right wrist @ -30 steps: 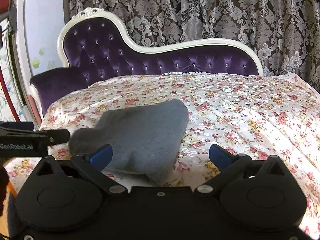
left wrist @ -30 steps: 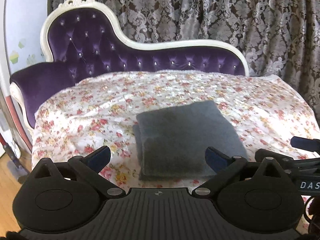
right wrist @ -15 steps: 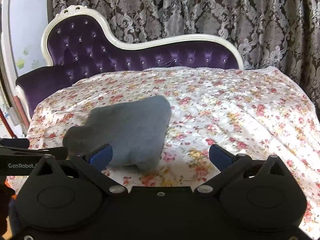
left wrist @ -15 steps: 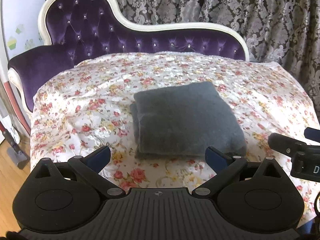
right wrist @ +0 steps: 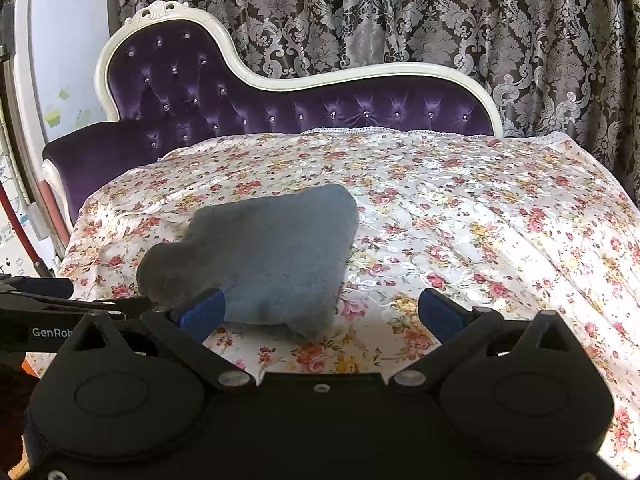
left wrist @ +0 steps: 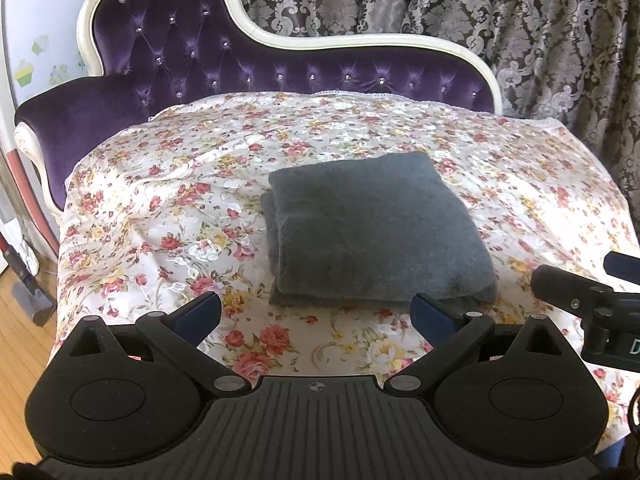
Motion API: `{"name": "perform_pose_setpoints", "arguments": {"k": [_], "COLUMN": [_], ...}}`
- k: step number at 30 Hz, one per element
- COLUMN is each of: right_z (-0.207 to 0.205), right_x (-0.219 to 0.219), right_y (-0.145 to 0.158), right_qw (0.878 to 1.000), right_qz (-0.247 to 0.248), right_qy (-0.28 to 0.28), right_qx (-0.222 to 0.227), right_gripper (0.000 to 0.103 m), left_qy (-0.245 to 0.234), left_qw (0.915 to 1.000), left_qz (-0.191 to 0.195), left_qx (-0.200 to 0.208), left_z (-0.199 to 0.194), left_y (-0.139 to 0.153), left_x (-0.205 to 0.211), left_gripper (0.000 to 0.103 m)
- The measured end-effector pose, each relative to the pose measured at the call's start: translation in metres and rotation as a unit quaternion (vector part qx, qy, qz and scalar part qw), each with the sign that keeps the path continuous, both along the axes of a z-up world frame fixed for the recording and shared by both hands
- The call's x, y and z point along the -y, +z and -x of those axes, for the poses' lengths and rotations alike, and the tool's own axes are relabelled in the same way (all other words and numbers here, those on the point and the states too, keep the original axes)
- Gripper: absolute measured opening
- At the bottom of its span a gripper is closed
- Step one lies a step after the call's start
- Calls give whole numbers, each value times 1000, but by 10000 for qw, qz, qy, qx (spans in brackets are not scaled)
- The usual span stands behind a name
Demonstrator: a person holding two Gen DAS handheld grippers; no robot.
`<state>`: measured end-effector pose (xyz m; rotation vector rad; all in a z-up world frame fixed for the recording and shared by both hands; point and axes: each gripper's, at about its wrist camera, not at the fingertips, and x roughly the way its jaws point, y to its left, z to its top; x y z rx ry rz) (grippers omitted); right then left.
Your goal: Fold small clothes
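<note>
A folded grey fleece garment (left wrist: 372,232) lies in a neat rectangle on the flowered cover (left wrist: 160,216) of a chaise. My left gripper (left wrist: 316,314) is open, held just short of the bundle's near edge, with nothing between its blue pads. In the right wrist view the same grey bundle (right wrist: 264,260) sits left of centre. My right gripper (right wrist: 320,314) is open too, its left pad close to the bundle's near side, and holds nothing. The right gripper's arm (left wrist: 580,296) shows at the right edge of the left wrist view.
The purple tufted chaise back (left wrist: 224,60) with a white carved frame rises behind the cover. Patterned curtains (right wrist: 440,20) hang at the back. Wooden floor (left wrist: 16,332) lies left of the seat. The left gripper's arm (right wrist: 48,312) crosses the left edge of the right wrist view.
Both grippers have drawn back and up from the grey bundle, which now lies farther off and fully in view. Both stayed open and the bundle has not moved.
</note>
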<state>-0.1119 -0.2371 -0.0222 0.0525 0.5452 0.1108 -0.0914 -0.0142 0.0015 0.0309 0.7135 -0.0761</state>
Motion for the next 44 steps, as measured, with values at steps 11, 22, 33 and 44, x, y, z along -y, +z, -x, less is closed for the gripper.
{"name": "perform_pose_setpoints", "arguments": {"k": [11, 22, 33, 44], "right_z": [-1, -2, -2, -3], "right_x": [-1, -2, -4, -4], "right_y": [-2, -3, -5, -6], "right_qw": [10000, 9999, 9998, 9997], "right_qz": [-41, -55, -62, -73], "right_qy": [42, 56, 107, 133], "right_qx": [-72, -105, -137, -173], "right_gripper": [102, 102, 102, 102], "left_qy": [-25, -57, -71, -90], "left_qw": [10000, 9999, 9999, 9998], "left_qz": [-19, -38, -39, -65], "left_qx": [-44, -97, -145, -190], "left_z": [0, 0, 0, -1], "left_y": [-2, -5, -7, -10], "left_x": [4, 7, 7, 7], "left_gripper": [102, 102, 102, 102]}}
